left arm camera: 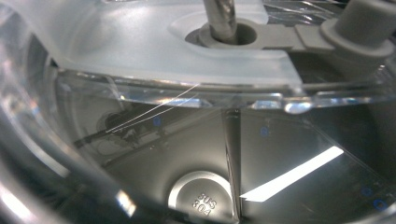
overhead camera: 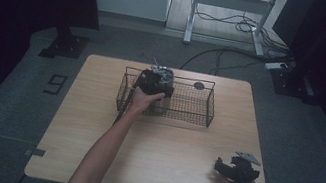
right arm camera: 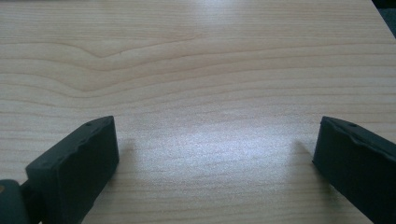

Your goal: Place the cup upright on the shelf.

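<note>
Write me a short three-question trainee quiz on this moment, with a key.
1. True or false: the right gripper has its jaws spread wide with nothing between them.
2. Multiple choice: where is the left gripper? A) resting on the bare table near the front edge B) at the wire basket, up against a clear lidded container C) hanging off the table's left side
3. Fill in: the number stamped on the round metal disc seen through the container is ___.

Key: 1 true, the right gripper view shows bare table between them. 2 B. 3 304.
</note>
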`<state>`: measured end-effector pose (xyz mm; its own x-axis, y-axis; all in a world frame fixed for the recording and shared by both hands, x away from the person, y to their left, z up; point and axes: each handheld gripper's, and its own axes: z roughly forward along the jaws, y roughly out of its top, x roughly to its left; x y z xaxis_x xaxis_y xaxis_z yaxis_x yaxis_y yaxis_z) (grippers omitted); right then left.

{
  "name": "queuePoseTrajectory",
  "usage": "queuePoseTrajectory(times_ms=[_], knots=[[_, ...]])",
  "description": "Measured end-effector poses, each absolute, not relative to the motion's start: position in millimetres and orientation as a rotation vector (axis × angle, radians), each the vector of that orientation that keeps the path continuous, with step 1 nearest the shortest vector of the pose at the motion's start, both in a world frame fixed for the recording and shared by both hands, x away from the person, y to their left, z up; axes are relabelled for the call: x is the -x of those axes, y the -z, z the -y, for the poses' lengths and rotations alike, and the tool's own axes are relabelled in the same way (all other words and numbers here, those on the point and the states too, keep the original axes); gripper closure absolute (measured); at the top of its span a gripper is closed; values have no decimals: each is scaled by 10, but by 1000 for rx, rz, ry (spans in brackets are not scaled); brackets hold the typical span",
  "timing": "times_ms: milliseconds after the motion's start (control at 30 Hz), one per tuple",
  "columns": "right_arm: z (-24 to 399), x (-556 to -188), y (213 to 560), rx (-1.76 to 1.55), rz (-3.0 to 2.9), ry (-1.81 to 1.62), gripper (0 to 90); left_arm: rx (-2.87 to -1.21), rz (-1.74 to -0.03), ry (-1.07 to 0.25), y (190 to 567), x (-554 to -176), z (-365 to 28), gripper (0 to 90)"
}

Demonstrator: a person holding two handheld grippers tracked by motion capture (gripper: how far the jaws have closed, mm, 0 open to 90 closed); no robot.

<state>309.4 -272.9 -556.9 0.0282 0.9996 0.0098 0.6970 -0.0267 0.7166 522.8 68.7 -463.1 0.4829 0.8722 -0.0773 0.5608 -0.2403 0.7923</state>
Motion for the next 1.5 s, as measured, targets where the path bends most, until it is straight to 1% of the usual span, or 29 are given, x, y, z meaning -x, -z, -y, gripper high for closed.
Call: queuePoseTrajectory(times_ms=[233,467,867,933,1000,1033,1500], knots=[[2730,-3094,5569,-1778,-1722,-737,0,-1932,-1185,-489,4678,-5208,-663,42],[2730,-3094,5569,-1778,-1722,-737,0,-1956,-1153,-513,4708,-5147,-657,40],[2730,-3094,5569,-1779,-1722,-737,0,-1934,-1161,-516,4710,-5118,-692,33],[2730,-3094,5569,-1778,-1722,-737,0,-1901,-1176,-539,4681,-5097,-700,28],[2730,-3093,5569,-1779,-1722,-737,0,-1865,-1161,-547,4618,-5068,-721,0],[2730,-3093,5568,-1779,-1723,-736,0,-1854,-1147,-545,4583,-5053,-729,0],[2729,-3094,5569,-1779,-1722,-736,0,-1818,-1097,-555,4369,-4825,-891,0]])
